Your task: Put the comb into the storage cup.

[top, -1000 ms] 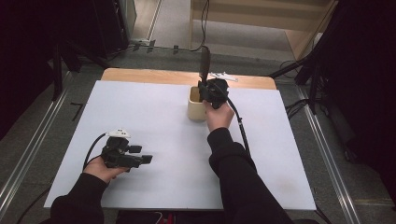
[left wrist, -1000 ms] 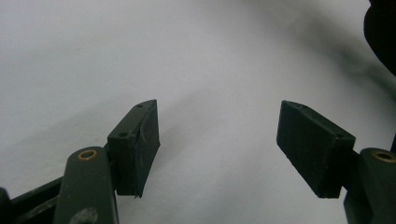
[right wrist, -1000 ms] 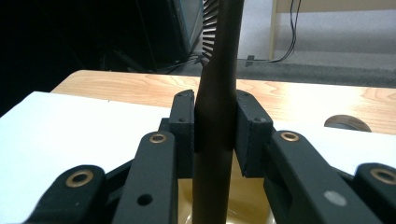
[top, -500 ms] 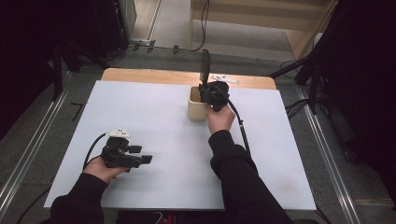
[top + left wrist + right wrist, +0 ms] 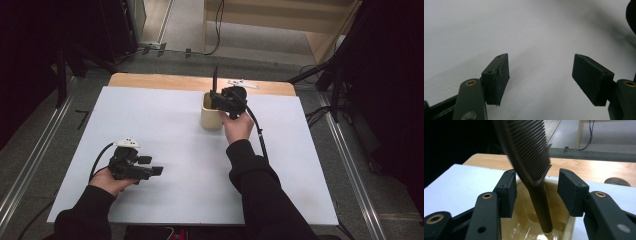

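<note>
A: Where is the brush point(image 5: 529, 152)?

B: It stands handle-down in the cream cup point(image 5: 211, 112), its dark bristled head rising above the rim and leaning a little. In the right gripper view the tip of the handle rests on the bottom of the cup point(image 5: 564, 230).

A: And the right gripper point(image 5: 222, 101)?

B: It is at the cup's rim, on the side toward the person's right hand point(image 5: 236, 125). Its fingers point(image 5: 507, 192) have just been opening; they stand apart on either side of the brush's handle, with a gap on each side, so nothing is pinched.

A: Does the brush touch either finger?

B: No, in the right gripper view the handle passes between them clear of both pads.

A: What about the left gripper point(image 5: 152, 171)?

B: It lies well away from the cup, toward the person and to the cup's left, held low over the white surface point(image 5: 165, 125) in the left hand point(image 5: 107, 180). Its fingers point(image 5: 496, 80) are spread wide with only bare surface between them.

A: Anything else near the cup?

B: Beyond it, a strip of wooden tabletop point(image 5: 150, 82) shows past the white surface's far edge, and a small white piece point(image 5: 243, 84) lies there, too small to identify.
</note>
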`<action>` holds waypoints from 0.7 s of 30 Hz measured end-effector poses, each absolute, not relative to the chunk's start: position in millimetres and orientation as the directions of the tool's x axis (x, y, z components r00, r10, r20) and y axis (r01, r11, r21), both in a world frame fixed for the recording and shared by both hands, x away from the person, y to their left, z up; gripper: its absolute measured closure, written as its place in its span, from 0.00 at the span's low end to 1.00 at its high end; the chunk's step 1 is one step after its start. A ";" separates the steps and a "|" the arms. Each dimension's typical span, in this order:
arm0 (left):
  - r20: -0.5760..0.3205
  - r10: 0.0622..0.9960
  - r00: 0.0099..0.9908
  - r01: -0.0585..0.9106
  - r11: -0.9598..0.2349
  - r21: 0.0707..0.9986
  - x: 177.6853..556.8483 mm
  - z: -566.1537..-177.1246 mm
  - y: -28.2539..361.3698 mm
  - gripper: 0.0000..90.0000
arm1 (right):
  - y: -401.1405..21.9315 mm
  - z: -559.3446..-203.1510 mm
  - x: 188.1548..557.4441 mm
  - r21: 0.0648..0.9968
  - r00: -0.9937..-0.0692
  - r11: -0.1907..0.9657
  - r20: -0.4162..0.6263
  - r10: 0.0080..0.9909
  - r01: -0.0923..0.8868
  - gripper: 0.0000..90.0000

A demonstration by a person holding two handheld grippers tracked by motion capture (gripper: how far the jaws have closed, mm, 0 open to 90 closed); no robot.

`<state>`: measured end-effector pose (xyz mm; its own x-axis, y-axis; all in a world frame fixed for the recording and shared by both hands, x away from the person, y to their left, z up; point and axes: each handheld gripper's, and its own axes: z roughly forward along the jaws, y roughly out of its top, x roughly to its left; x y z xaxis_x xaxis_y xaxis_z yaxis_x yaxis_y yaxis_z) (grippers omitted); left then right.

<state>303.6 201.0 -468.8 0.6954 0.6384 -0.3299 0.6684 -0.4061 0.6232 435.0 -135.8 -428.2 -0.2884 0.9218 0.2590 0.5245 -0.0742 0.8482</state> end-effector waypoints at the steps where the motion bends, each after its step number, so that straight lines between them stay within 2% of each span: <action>1: -0.330 0.639 0.695 0.669 -0.404 0.625 303.5 -469.0 200.7 0.34 | -137.0 -426.9 434.1 0.848 -0.294 -0.064 0.251 0.922 0.526 0.51; 6: -0.328 0.640 0.695 0.668 -0.406 0.624 303.5 -469.0 200.9 0.34 | -143.1 -424.2 432.3 0.826 -0.322 -0.059 0.283 0.904 0.560 0.42; 21: -0.329 0.641 0.693 0.670 -0.405 0.622 303.4 -469.4 201.0 0.34 | -157.4 -421.5 412.3 0.808 -0.373 -0.046 0.321 0.871 0.587 0.39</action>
